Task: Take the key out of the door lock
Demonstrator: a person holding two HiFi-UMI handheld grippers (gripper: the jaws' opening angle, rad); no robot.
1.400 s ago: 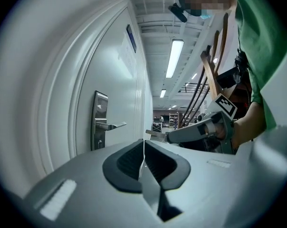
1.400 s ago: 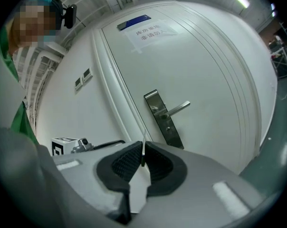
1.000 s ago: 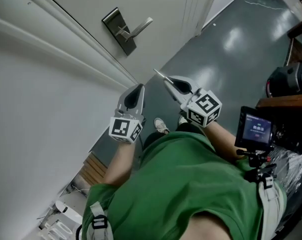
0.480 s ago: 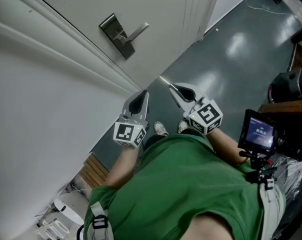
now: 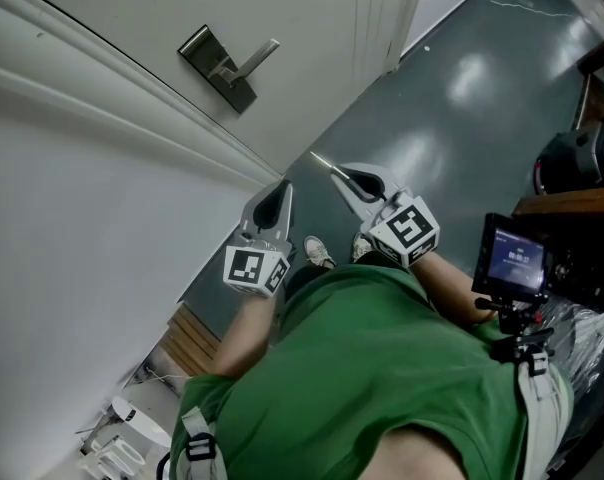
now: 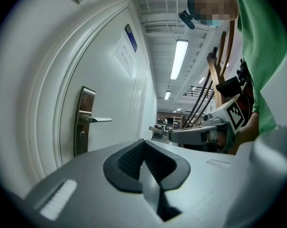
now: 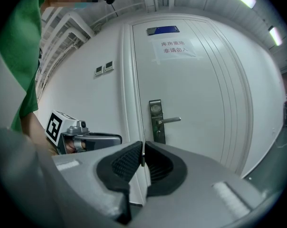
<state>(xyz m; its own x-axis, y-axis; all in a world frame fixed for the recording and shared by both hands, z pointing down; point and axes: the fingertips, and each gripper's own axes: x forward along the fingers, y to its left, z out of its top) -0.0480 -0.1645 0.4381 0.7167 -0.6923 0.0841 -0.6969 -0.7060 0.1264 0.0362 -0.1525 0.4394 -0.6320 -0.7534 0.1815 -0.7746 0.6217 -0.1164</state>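
The white door (image 5: 132,168) carries a steel lock plate (image 5: 217,68) with a lever handle (image 5: 254,56); the plate also shows in the left gripper view (image 6: 84,122) and the right gripper view (image 7: 157,120). My right gripper (image 5: 340,175) is shut on the key (image 5: 320,160), whose thin silver blade sticks out from its tip, well clear of the door. Seen edge-on, the key (image 7: 142,156) stands pinched between the dark pads. My left gripper (image 5: 283,190) is beside it, shut with nothing between its jaws (image 6: 143,146).
A small monitor (image 5: 512,258) on a rig and a wooden desk (image 5: 572,203) with a black bag (image 5: 582,158) stand to the right. Grey floor (image 5: 462,88) runs along the door. A paper notice (image 7: 176,49) hangs on the door. Wooden slats (image 5: 192,333) lie at lower left.
Both grippers have drawn a little farther back from the lock plate, side by side. The right one still holds the key and has rolled slightly.
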